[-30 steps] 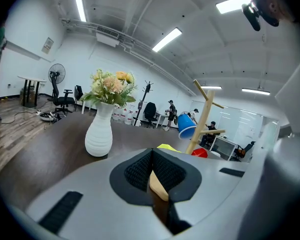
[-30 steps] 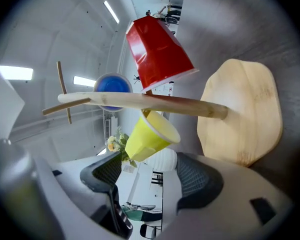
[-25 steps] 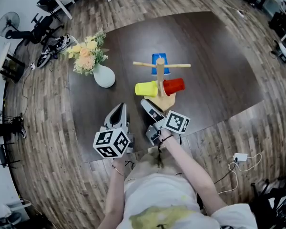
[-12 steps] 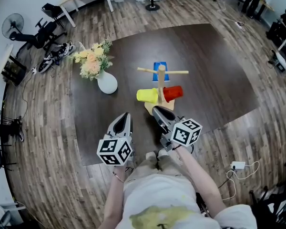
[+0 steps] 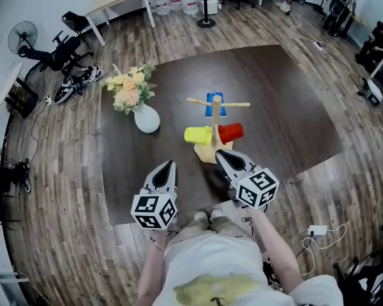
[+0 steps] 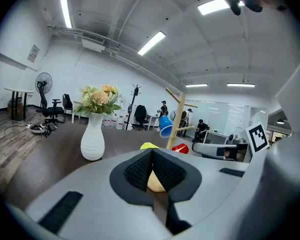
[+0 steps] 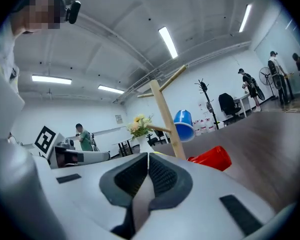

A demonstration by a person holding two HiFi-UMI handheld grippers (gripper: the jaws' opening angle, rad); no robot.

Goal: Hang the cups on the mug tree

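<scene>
mug tree point(image 5: 215, 116) upright on counter point(image 5: 287, 94), straight ahead of right claw point(image 5: 227, 159), the nearer one. yellow cup point(image 5: 197, 135), red cup point(image 5: 230, 132), blue cup point(image 5: 215, 104) all hang on it, axes roughly level. right claw's jaws just been closing, now together, empty. left claw point(image 5: 166, 169) likewise together, empty.
</scene>
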